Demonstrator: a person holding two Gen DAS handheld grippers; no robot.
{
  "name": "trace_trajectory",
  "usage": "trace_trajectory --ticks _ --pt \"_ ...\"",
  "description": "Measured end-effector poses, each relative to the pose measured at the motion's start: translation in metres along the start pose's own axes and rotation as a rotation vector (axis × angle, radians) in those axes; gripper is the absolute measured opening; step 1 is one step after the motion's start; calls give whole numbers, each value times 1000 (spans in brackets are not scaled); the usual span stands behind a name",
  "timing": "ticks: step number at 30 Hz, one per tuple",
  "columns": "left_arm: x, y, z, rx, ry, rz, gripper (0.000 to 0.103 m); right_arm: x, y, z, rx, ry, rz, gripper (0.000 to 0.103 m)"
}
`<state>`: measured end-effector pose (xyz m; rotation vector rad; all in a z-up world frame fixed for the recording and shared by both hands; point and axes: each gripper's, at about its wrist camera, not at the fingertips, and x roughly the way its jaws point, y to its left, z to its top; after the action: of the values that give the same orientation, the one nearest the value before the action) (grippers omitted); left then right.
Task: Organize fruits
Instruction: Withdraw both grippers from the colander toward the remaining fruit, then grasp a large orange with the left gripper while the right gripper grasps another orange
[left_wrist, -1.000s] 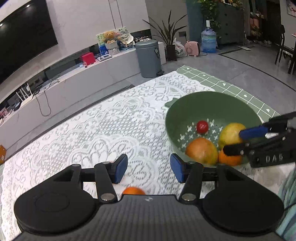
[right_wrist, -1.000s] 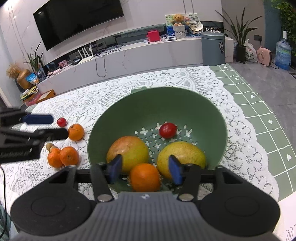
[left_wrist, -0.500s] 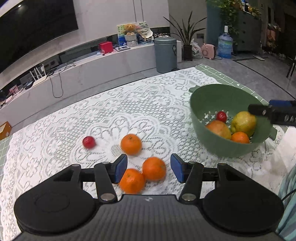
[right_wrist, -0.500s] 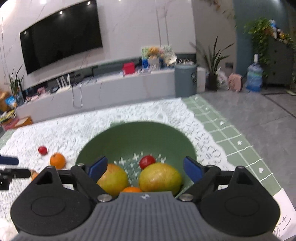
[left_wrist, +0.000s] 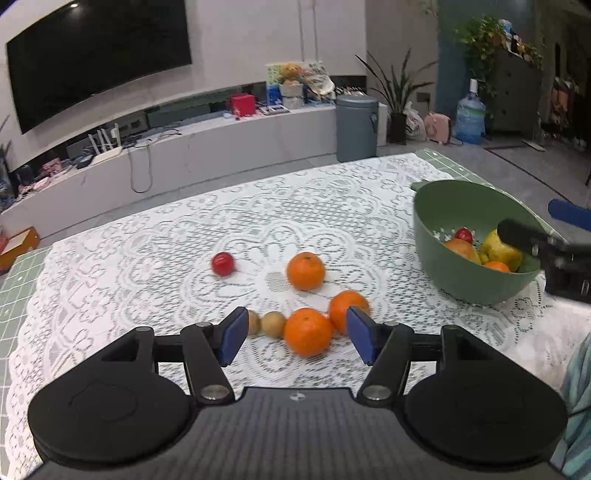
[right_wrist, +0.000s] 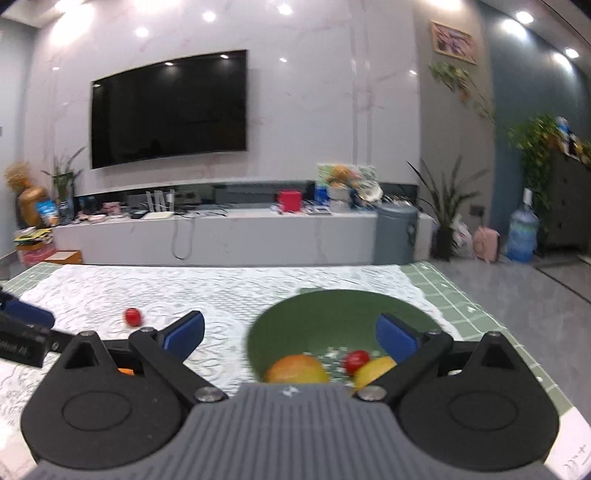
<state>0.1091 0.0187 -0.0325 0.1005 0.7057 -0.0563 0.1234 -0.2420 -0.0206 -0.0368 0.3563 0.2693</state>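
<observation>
Orange fruit (left_wrist: 308, 331) lies on the lace between my left tongs (left_wrist: 293, 334), whose jaws have just been opening, pads clear of it. My right tongs (right_wrist: 290, 334), newly spread and empty, hover beside the green bowl (left_wrist: 436, 206). I'd centre left, then pinch gently

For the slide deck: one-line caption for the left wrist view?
Open left gripper nears oranges on lace tablecloth; green bowl holds fruit.

Right gripper (right_wrist: 290, 334) jaws wider, orange (left_wrist: 496, 266) released.
</observation>
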Motion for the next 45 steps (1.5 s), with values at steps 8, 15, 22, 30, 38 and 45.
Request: trace_trajectory --ticks 8,15,22,30,38,45 --pt "-7 17 -21 -52 -9 19 70 1 32 -12 10 43 65 96" --pt "-2 22 -33 -61 -13 15 70 7 59 -27 -29 104 90 97" --pt "8 26 -40 -63 -32 -23 70 23 69 -36 -57 137 87 96" --pt "25 35 -43 -122 -42 -75 61 41 72 -42 -75 180 122 81" --pt "41 41 -46 -155 -19 -126 55 61 75 -46 -62 234 199 58" --pt "49 34 -45 -81 -37 -163 55 76 78 -44 -82 247 246 49"
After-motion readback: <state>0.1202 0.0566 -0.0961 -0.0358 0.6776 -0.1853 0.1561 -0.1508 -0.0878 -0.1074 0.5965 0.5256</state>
